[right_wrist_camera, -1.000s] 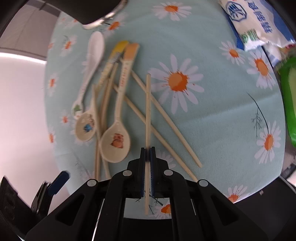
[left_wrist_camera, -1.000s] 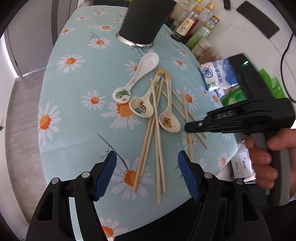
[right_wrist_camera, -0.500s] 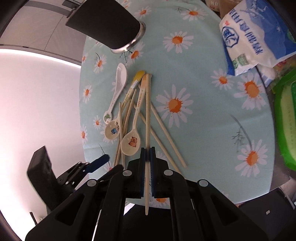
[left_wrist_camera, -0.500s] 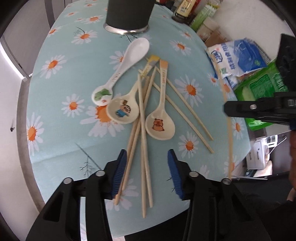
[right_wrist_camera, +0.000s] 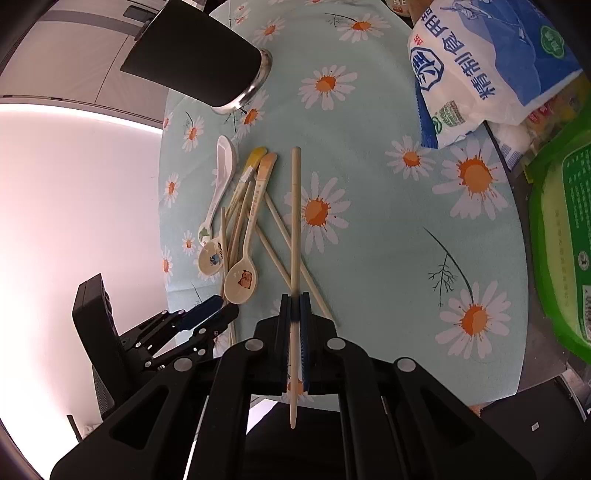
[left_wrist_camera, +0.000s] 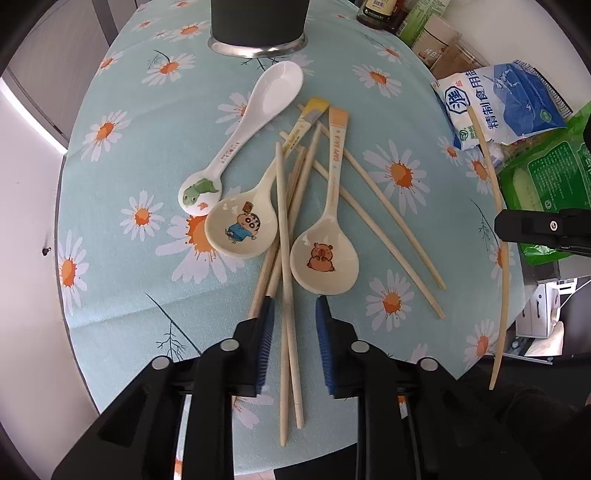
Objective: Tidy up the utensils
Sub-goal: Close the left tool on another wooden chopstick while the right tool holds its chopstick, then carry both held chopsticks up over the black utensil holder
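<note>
progress: early, by my read. One chopstick is lifted off the pile; nothing visibly in the black holder cup (upper left of the right-wrist frame), though its inside can't be seen.
right gripper: jaws fully closed on that chopstick, stick running up the frame centre, clear of the table.
left gripper: jaws narrow and have just been closing; two loose chopsticks lie between the blue pads, gap still visible either side, so no clamp yet.
left on table: three spoons, white one upper centre, cartoon-boy spoon mid-left, capybara spoon centre; plus two crossed chopsticks at right and the fan of sticks under the spoons.
remaining: essentially everything, so sticks and spoons each still to be gathered, presumably into the cup.
surface: round table, pale teal daisy tablecloth, a fold crease lower left.
clutter: salt bag, green packet, sauce bottles at upper right edge.
room: pale floor and grey wall panels at left of frame; little else readable.
</note>
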A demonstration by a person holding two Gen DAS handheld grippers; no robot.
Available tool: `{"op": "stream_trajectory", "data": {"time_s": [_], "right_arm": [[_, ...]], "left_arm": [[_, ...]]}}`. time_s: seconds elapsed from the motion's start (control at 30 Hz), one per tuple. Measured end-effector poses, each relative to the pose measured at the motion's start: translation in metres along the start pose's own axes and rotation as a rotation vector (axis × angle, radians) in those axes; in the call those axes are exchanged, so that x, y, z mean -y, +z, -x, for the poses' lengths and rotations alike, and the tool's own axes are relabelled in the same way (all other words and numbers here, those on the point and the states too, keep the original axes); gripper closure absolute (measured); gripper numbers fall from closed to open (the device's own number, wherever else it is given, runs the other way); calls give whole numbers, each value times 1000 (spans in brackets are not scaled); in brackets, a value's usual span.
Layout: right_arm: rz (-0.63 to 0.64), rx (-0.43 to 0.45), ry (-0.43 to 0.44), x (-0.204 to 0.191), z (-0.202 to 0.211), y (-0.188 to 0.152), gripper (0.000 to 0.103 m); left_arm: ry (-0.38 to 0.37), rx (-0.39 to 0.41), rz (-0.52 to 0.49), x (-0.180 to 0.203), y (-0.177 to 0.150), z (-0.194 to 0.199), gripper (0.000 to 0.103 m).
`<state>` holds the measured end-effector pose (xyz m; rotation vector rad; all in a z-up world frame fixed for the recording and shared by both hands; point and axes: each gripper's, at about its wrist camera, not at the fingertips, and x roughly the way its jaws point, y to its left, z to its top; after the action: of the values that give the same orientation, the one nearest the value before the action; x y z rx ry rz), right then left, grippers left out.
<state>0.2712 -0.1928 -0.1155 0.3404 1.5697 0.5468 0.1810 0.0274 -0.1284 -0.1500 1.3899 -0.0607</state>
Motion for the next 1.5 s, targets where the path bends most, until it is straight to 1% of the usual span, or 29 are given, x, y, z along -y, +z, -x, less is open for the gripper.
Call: {"op": "stream_trajectory", "data": {"time_s": [0.07,0.17,0.2,0.37,0.4,0.43,0.53,0.6,0.77,0.83,1.07,1.13,1.17,1.37,1.5], "right_arm": [[1,-1,3,1,1,1,97],[1,-3,1,2,1,2,97],[0,-4,1,2,1,2,97],[-3,-4,3,2,2,2,97],[-5,-5,1,2,2,2,97],[-7,-5,0,2,2,2,97],[-10,-7,-3,1,0,2,97],[-13,-10,-1,0,-1,2,97],[-13,-15,5,-8,-6,1,97],[-12,-17,3,-12,-10,0,97],[-15,-18,6,-26,-22,-4,97],[-16,-11,19,-32,-25,-6,97],[-14,-10,23,-34,-27,-6,97],[21,31,50,-59,-33,-11,97],[36,84,60,-74,-35,-12,97]], "left_arm": [[8,-1,1,1,0,0,86],[13,-5,-4,4,0,-2,87],[16,-5,-5,5,1,-3,89],[30,-8,-5,10,0,-8,93],[34,-9,-6,10,0,-8,95],[35,-8,-5,9,0,-8,98],[20,-7,8,4,1,-9,99],[-6,-6,21,2,1,-9,99],[-14,7,24,-4,-1,-6,99],[-35,22,34,-5,-1,-2,99],[-73,50,44,-20,-5,8,99],[-76,72,44,-25,-8,17,99],[-78,98,38,-28,-8,22,99],[-142,203,33,-41,-9,53,99],[-179,257,22,-50,-5,68,99]]}}
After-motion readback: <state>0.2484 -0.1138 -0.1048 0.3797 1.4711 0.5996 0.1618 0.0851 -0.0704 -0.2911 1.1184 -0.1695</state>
